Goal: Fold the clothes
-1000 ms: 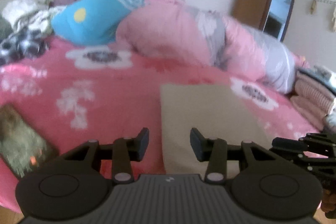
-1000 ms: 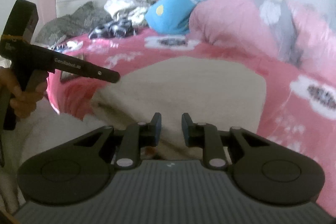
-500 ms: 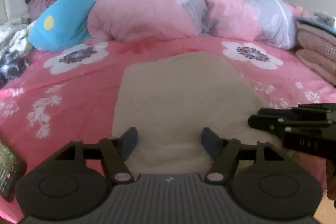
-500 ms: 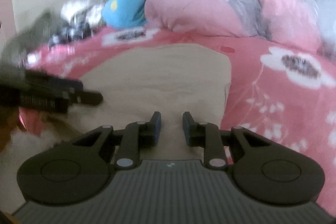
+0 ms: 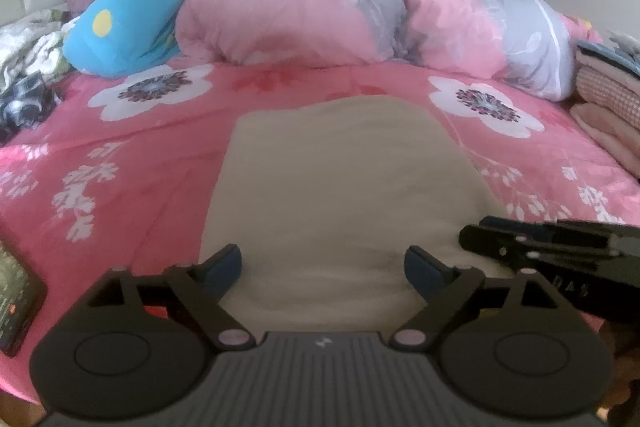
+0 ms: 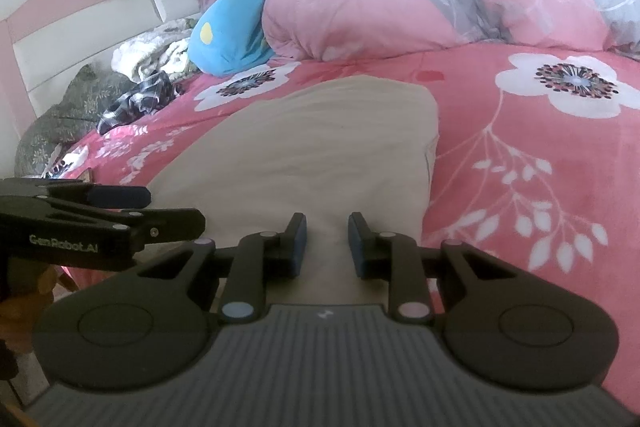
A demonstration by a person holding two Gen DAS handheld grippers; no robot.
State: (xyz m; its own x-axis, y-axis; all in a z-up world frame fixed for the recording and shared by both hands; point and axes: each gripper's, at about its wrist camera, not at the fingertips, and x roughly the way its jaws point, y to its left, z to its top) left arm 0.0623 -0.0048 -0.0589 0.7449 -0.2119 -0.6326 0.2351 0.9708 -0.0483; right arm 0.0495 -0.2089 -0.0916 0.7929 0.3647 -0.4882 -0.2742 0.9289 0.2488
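- Pink flowered bedspread (image 5: 168, 163) carries the beige, soft folded cloth (image 5: 340, 187), lying flat at its near middle.
- Judged light, limp and non-slippery; best pinched at the near corners.
- Left gripper (image 5: 322, 269), fingers just spread wide, straddles the cloth's near edge, empty.
- Right gripper (image 6: 327, 241), narrowly parted at the cloth's near right, grasps nothing.

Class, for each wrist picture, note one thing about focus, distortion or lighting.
Left wrist view: fisheye bends the pink floral bedspread into a dome, and the corners go dark. Right wrist view: the beige folded garment looks soft and slightly blurred, with even daylight and no harsh shadows.
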